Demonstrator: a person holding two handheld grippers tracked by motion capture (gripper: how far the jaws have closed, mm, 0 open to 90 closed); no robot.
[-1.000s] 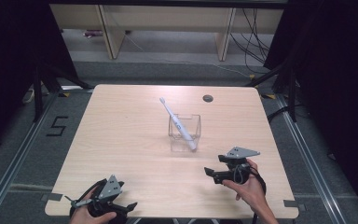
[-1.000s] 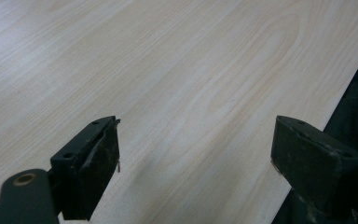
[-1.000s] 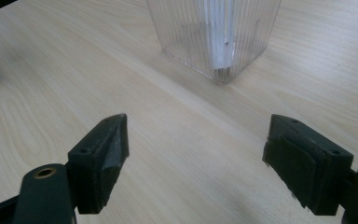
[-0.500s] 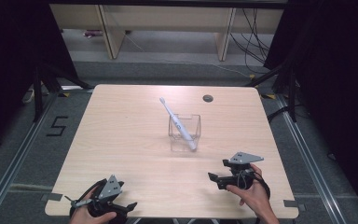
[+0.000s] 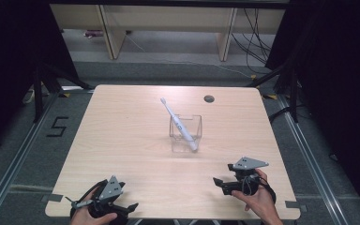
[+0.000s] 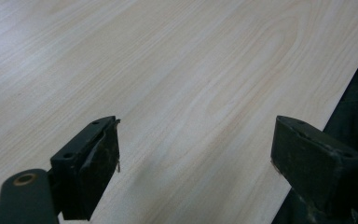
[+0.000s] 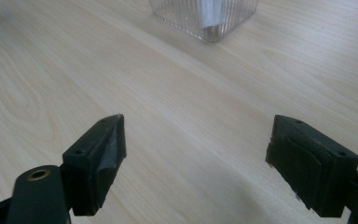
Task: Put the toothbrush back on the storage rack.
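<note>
The left gripper [image 5: 132, 206] rests wide open and empty, well apart from the toothbrush [image 5: 179, 124], which leans in the clear cup [image 5: 185, 133], head tilted up-left. The right gripper [image 5: 219, 183], likewise gaping and empty, sits nearer, the cup ahead of its jaws

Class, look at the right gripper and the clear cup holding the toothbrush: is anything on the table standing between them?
Nothing visible does. Bare tabletop lies between the right gripper and the clear cup with the toothbrush leaning in it. The right gripper view shows open jaws facing the cup across clear wood.
</note>
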